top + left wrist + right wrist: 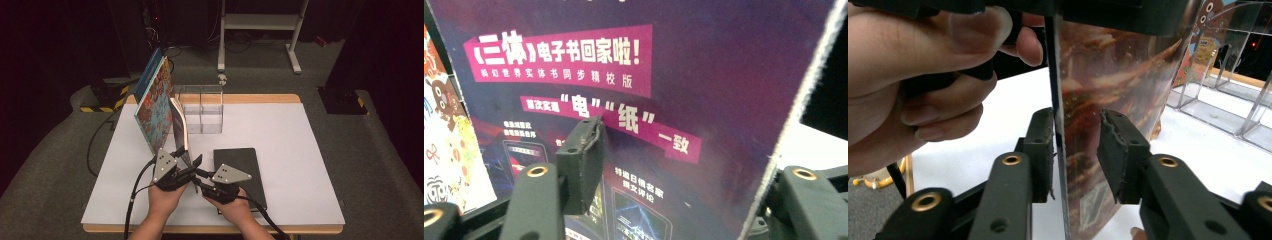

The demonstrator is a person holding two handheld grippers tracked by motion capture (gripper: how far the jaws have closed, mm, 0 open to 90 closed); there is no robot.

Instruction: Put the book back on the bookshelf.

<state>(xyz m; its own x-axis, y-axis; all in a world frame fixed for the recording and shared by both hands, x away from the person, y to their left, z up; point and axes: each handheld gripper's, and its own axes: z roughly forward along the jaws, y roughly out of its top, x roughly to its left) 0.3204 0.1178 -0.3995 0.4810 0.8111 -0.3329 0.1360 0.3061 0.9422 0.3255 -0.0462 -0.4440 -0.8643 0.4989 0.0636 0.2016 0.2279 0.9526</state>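
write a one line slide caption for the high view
Both handheld grippers, left gripper and right gripper, meet at a thin upright book beside a colourful book on the white table.

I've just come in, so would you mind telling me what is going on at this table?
A person holds a tool in each hand at a white table and handles an upright thin book. The left tool has a pad flat on its purple cover. The right tool straddles the book's edge, one pad touching and the other apart. A colourful picture book stands against a clear rack, and a dark book lies flat by the right hand.
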